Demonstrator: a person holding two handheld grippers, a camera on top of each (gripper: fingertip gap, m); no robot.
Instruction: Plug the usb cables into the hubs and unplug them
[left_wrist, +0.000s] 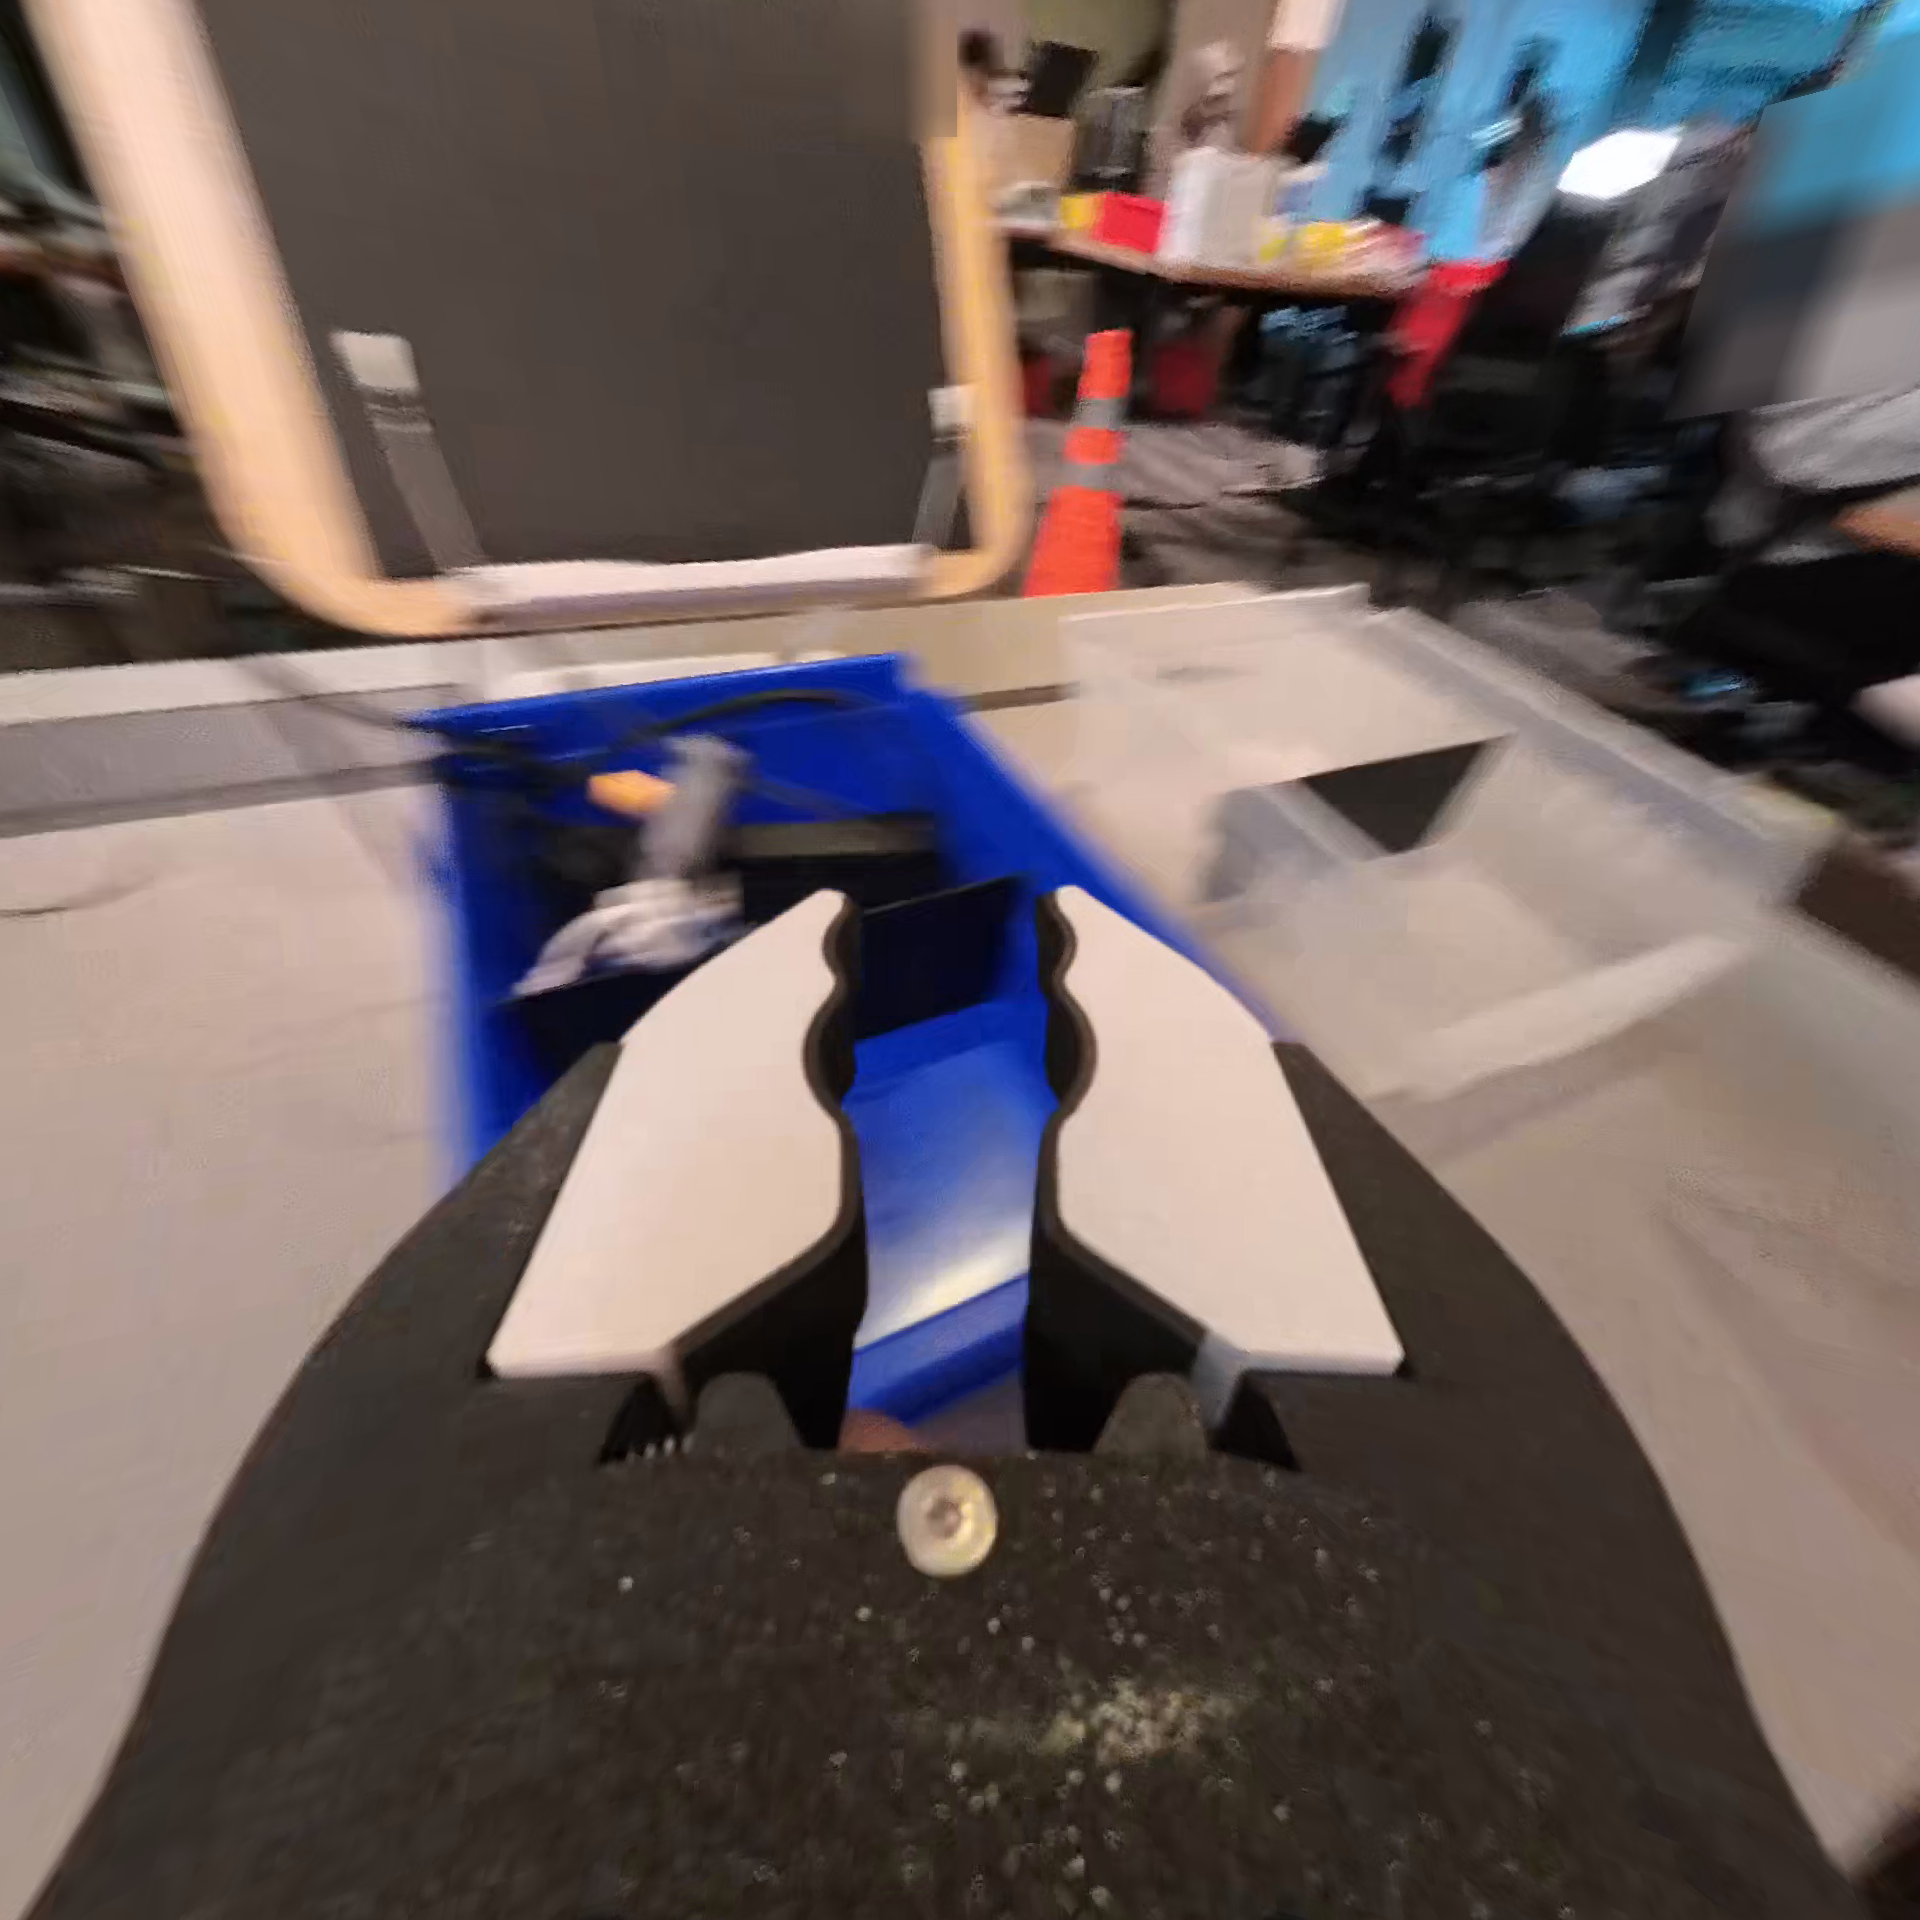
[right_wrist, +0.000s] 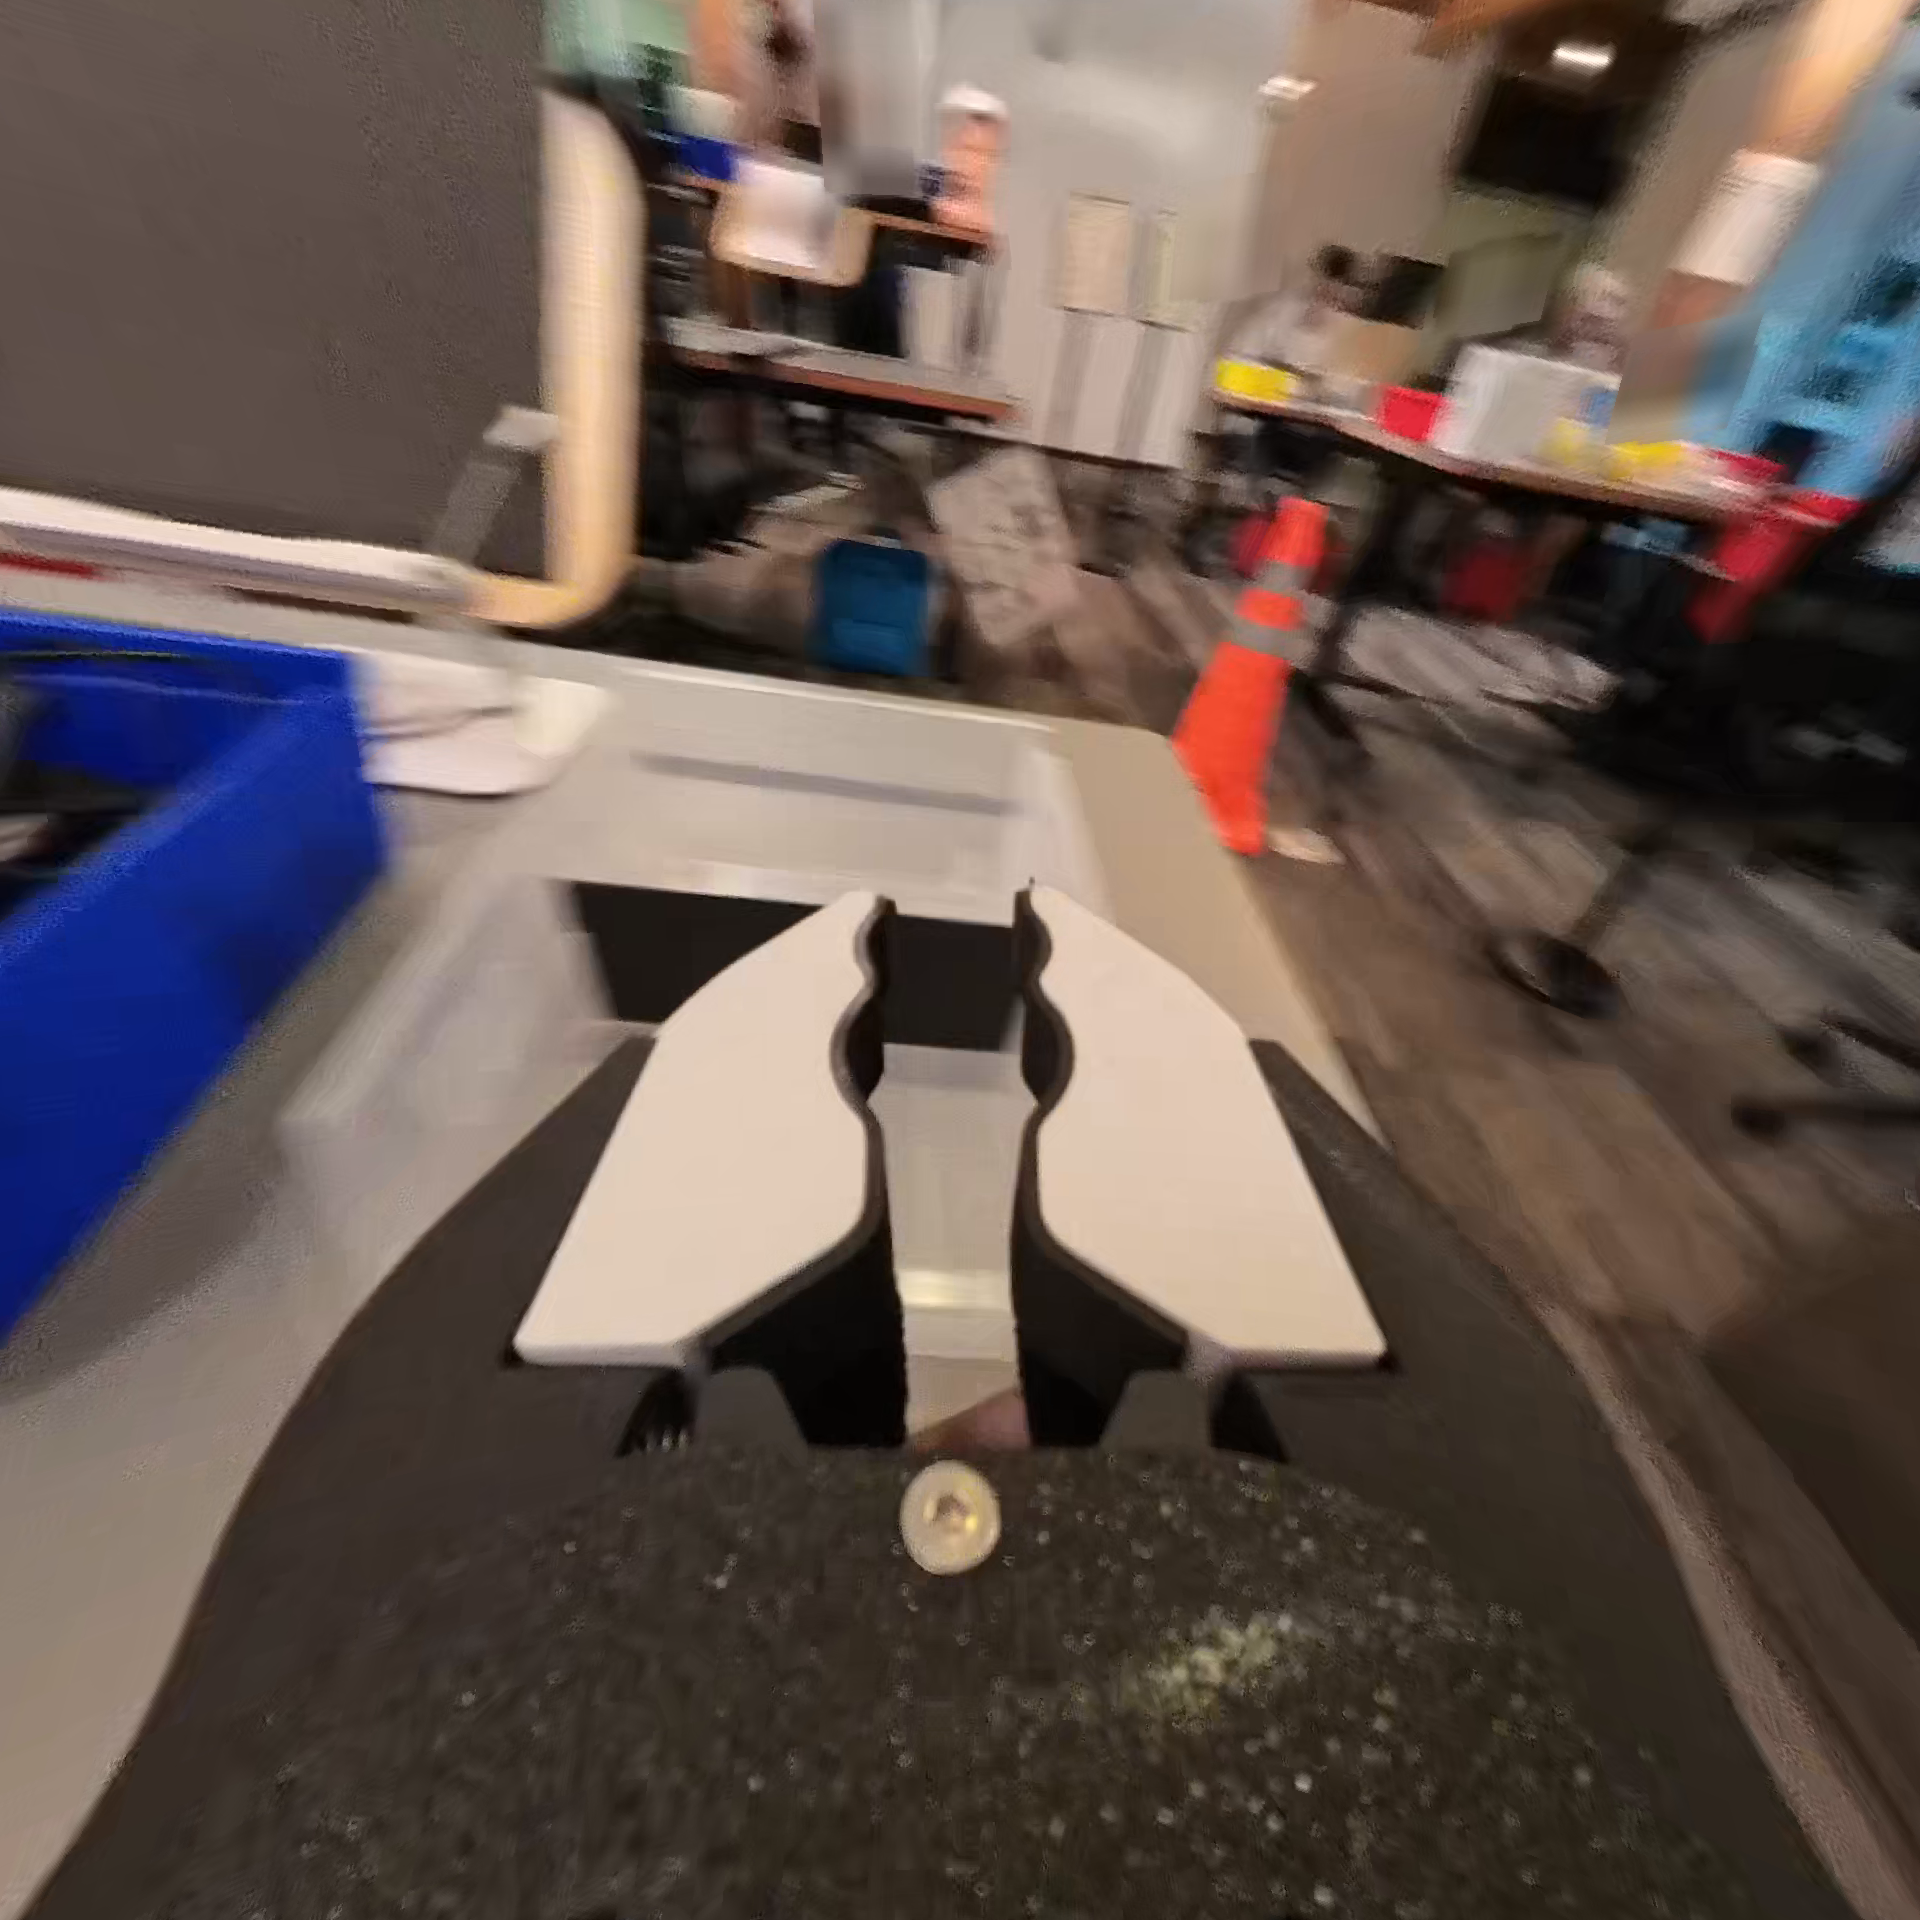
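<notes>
Fingers of the left gripper (left_wrist: 943, 914) fill the lower centre of the left wrist view, parted by a narrow gap and holding nothing, their tips over the near end of a blue bin (left_wrist: 935, 1122). Past them, in the middle of the frame, the bin holds a blurred tangle: dark cables (left_wrist: 727, 717), a grey-white plug or hub (left_wrist: 686, 821) and an orange bit (left_wrist: 629, 792). Which piece is which cannot be told through the blur.

Likely these cables are light and floppy, so the stiff plug body looks the best place to pinch, not the cord.

In the right wrist view the right gripper (right_wrist: 951, 904) is likewise narrowly parted and empty, above the grey table (right_wrist: 260, 1455), with the bin at the left edge. An orange cone (right_wrist: 1252, 686) stands farther back, right of centre.
</notes>
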